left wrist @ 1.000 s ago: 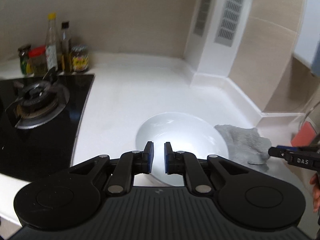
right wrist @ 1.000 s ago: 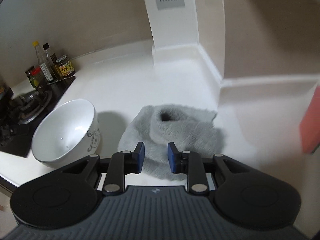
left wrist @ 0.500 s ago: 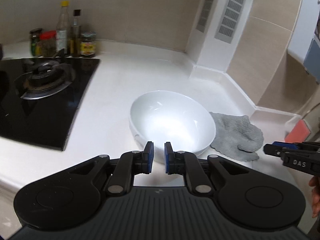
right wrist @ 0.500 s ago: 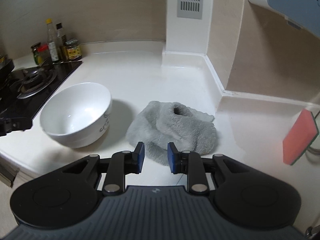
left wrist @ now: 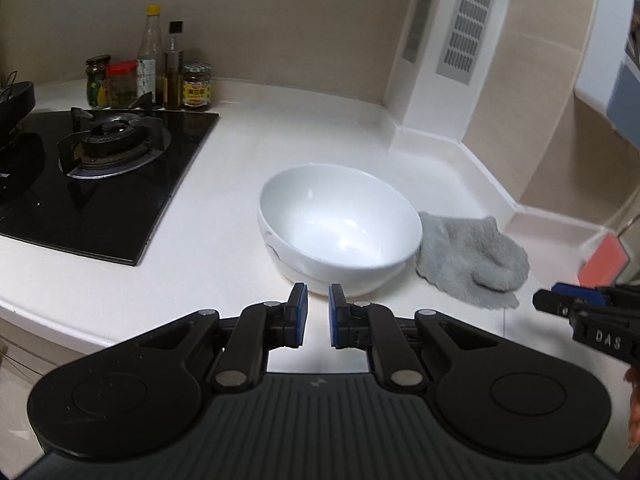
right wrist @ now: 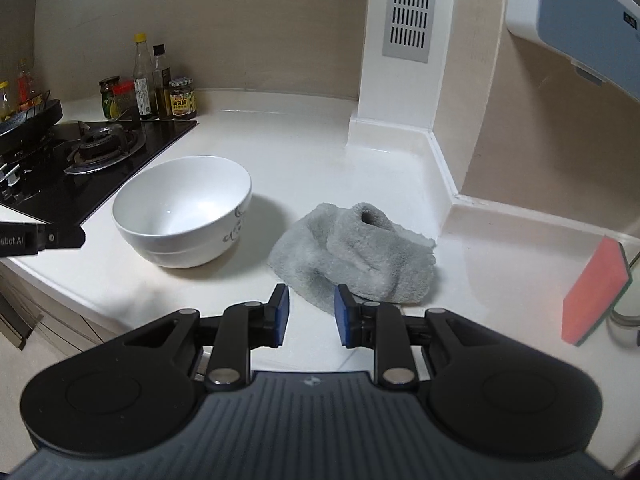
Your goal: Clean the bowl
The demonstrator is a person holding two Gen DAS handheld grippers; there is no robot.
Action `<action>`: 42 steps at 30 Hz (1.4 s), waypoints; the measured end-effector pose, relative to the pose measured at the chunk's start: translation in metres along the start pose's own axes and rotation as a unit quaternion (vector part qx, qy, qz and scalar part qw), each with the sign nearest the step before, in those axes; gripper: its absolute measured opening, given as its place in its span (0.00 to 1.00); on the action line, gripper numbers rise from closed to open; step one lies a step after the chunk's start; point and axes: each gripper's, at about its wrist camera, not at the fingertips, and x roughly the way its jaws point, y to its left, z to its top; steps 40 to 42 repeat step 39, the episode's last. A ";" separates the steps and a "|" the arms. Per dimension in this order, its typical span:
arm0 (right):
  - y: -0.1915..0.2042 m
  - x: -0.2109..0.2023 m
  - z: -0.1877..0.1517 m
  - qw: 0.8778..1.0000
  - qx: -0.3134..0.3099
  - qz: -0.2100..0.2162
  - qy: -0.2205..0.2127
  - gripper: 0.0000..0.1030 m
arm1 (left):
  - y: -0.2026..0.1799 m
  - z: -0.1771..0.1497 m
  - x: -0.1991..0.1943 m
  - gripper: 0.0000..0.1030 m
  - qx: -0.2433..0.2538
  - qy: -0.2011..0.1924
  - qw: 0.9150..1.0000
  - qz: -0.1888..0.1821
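White bowl upright on counter, grey cloth just beside it. Left gripper narrowly parted, holding nothing; right gripper wider, empty too. Wiping apparently not begun: cloth to grasp, bowl to steady.

A white bowl with a dark scroll pattern on its side sits on a cream counter beside a grey cloth; the hob is glossy black, the sponge coral red, the gripper pads blue.
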 end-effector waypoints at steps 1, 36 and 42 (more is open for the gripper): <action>-0.001 0.001 -0.001 1.000 0.004 0.000 0.001 0.21 | -0.001 0.000 0.001 0.10 0.002 0.001 1.000 0.000; -0.009 0.013 -0.011 0.999 0.023 -0.006 0.021 0.21 | -0.005 -0.001 0.015 0.10 0.025 -0.002 1.000 0.001; -0.011 0.014 -0.010 1.000 0.023 -0.006 0.021 0.21 | -0.005 0.000 0.013 0.10 0.030 -0.008 1.000 0.000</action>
